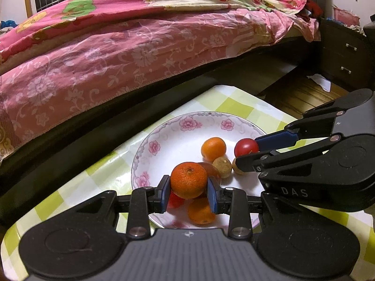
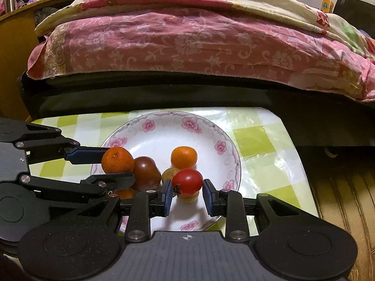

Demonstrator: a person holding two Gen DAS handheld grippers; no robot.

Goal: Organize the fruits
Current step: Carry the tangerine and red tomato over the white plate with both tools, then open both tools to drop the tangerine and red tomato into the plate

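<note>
1. Left gripper: jaws are standing nearly closed and pressing both sides of a mandarin, holding it low in the centre of the left wrist view, above the near part of the plate.
2. Right gripper: jaws are narrowed around a red tomato; the left pad is touching it, and the right pad is sitting just beside it, so contact on that side is hard to judge. The tomato is showing just above the plate, lower centre of the right wrist view.
3. Lying on the plate: a second mandarin toward the middle, a dark reddish-brown fruit beside the held mandarin, two small tan fruits near the tomato, and another orange fruit under the left gripper.
4. The plate, white with pink flowers, is sitting on a counter covered in green-and-white check.
5. A bed with pink floral covers is filling the upper half of both views.
</note>
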